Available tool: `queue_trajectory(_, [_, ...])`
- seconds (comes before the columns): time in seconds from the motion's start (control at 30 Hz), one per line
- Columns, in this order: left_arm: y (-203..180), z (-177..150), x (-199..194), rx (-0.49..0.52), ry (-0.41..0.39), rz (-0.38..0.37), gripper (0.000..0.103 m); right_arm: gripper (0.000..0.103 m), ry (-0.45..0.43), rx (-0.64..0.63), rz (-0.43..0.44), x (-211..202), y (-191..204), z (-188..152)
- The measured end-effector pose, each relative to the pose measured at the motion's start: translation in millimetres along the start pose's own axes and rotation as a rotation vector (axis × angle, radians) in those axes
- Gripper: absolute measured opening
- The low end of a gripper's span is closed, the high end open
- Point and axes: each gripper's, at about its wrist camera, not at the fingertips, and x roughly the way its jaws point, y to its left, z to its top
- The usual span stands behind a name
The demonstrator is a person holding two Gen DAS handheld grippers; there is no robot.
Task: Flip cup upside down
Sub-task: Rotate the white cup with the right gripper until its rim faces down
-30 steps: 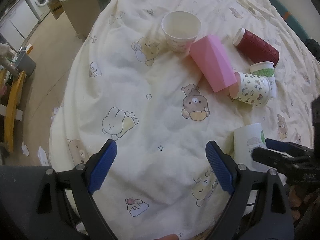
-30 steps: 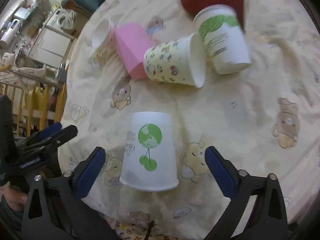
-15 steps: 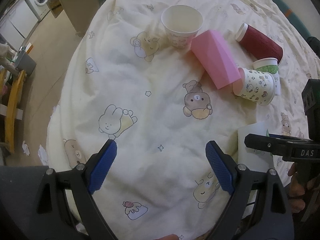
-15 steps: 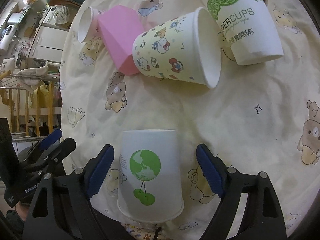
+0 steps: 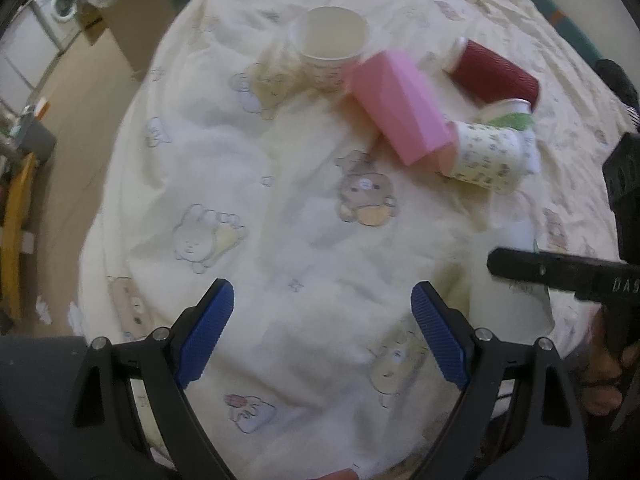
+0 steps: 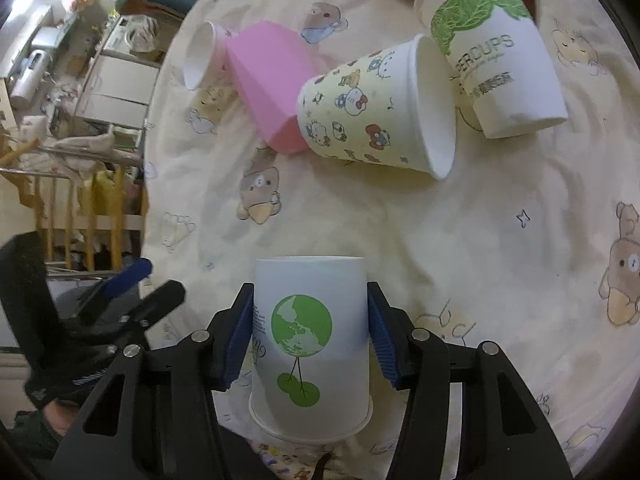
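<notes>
A white paper cup with a green globe print (image 6: 310, 344) stands on the cream bedsheet with its rim down. My right gripper (image 6: 310, 338) is shut on the cup, its blue pads pressing both sides. In the left wrist view the same cup (image 5: 508, 280) shows at the right behind the right gripper's black finger (image 5: 560, 270). My left gripper (image 5: 320, 320) is open and empty above the sheet, to the left of the cup.
Further back lie a cartoon-print cup (image 6: 376, 112), a green-leaf paper cup (image 6: 492, 52), a pink faceted cup (image 6: 268, 80), a dark red ribbed cup (image 5: 492, 72) and an upright white cup (image 5: 332, 44). The bed's edge drops to the floor at left (image 5: 80, 120).
My right gripper moved forward around the globe cup and closed onto its sides. My left gripper stayed open and shifted only slightly.
</notes>
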Motion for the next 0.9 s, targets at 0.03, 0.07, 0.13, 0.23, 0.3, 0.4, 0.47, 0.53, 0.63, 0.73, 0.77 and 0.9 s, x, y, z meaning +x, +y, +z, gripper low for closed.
queue_trajectory(0.03, [-2.5,-1.0,-1.6,0.011,-0.003,-0.015,0.088,0.056,-0.013,-0.001,0.006,-4.8,0.4,-0.8])
queue_trajectory(0.07, [-4.3,-1.1,-3.5,0.019,-0.008,-0.023,0.088,0.056,-0.029,0.006,0.013,-10.1,0.2,-1.6])
queue_trajectory(0.13, [-8.7,-2.4,-8.6,0.037,-0.024,-0.034,0.088,0.056,-0.055,0.022,0.022,-19.2,-1.3,-3.2])
queue_trajectory(0.23, [-9.3,-2.5,-20.5,0.03,-0.054,-0.061,0.088,0.056,-0.103,0.041,0.024,-34.4,-0.2,-6.8])
queue_trajectory(0.3, [-10.7,-2.3,-25.6,0.035,-0.067,-0.061,0.088,0.056,-0.123,0.046,0.017,-41.7,0.8,-12.5])
queue_trajectory(0.4, [-12.7,-3.9,-28.2,0.046,-0.067,-0.076,0.088,0.056,-0.146,0.045,-0.003,-52.6,1.0,-26.6])
queue_trajectory(0.47, [-15.2,-6.0,-28.5,0.057,-0.061,-0.087,0.088,0.056,-0.158,0.049,-0.009,-56.4,-0.5,-35.4])
queue_trajectory(0.53, [-18.5,-7.9,-28.9,0.07,-0.059,-0.102,0.088,0.056,-0.176,0.039,-0.014,-58.1,-2.4,-39.3])
queue_trajectory(0.63, [-23.5,-11.4,-29.8,0.093,-0.061,-0.13,0.088,0.056,-0.191,0.048,-0.001,-52.1,-8.8,-43.5])
queue_trajectory(0.73, [-27.8,-14.9,-35.8,0.11,-0.087,-0.15,0.088,0.056,-0.219,0.055,0.005,-47.1,-13.3,-42.1])
queue_trajectory(0.77, [-29.4,-15.5,-38.2,0.119,-0.097,-0.157,0.088,0.056,-0.227,0.06,0.008,-48.1,-13.0,-41.0])
queue_trajectory(0.9, [-39.3,-20.0,-43.8,0.164,-0.099,-0.207,0.088,0.056,-0.276,0.056,0.028,-54.1,-10.1,-36.9])
